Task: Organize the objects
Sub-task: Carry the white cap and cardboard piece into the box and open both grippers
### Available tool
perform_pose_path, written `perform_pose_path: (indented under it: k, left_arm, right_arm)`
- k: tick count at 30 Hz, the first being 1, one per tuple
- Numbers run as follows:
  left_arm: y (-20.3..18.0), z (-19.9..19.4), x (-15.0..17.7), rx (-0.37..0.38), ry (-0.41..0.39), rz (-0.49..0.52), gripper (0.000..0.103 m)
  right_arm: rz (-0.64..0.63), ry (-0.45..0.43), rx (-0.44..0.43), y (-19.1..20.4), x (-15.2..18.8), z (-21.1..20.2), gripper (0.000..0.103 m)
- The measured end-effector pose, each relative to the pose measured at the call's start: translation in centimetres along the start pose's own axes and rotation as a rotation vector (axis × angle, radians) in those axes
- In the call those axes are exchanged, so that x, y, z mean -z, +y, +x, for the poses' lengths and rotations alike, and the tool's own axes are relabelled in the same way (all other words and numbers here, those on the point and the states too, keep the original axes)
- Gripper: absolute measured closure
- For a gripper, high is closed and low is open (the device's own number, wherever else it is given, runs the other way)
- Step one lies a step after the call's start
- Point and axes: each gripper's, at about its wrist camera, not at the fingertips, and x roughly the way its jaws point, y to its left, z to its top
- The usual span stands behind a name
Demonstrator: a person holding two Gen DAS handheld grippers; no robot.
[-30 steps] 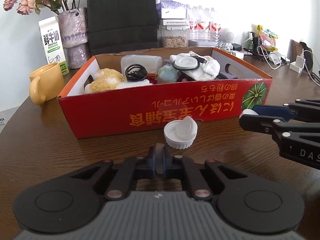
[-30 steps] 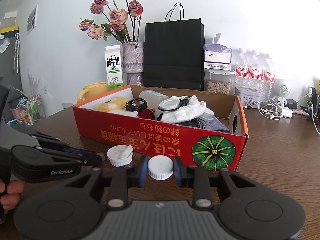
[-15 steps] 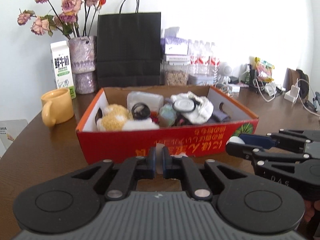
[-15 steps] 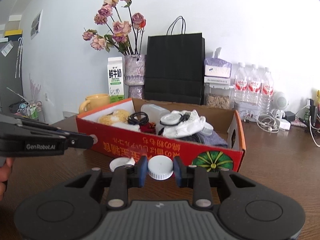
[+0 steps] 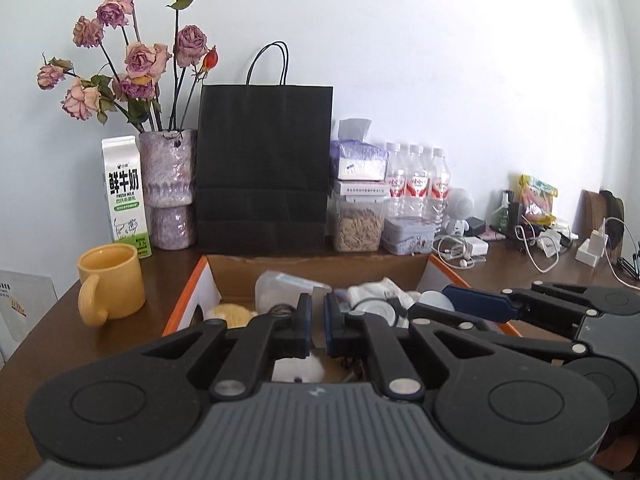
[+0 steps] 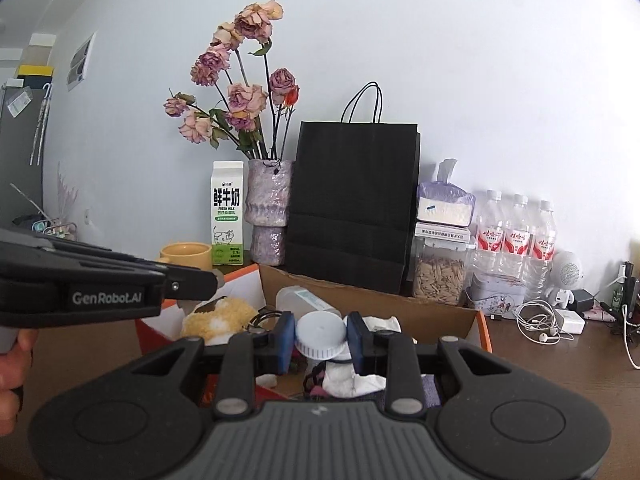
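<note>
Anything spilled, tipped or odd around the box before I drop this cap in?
Nothing spilled or tipped. The cardboard box is a loose jumble: white cloth, cable, fluffy yellow thing. The right gripper grips the white cap squarely. The flowers look wilted.

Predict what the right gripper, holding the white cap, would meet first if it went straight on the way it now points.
Probably the clear plastic container lying in the cardboard box, just beyond the white cap in the right gripper; depth is uncertain.
</note>
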Motion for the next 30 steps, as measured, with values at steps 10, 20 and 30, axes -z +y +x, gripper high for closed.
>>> perform_pose_path:
  k: [10, 20, 30]
  left_arm:
    - [0.8, 5.1, -1.3, -0.016, 0.006, -0.009, 0.096]
    - [2.2, 10.2, -1.1, -0.019, 0.060, -0.006, 0.096]
    - [2.8, 10.8, -0.6, -0.068, 0.074, -0.017, 0.021]
  right_arm:
    - [-0.005, 0.002, 0.052, -1.9, -1.8, 5.3, 0.076]
    - [0.044, 0.070, 0.063, -5.2, -0.7, 9.9, 0.076]
    - [0.082, 0.085, 0.075, -6.2, 0.1, 10.0, 0.021]
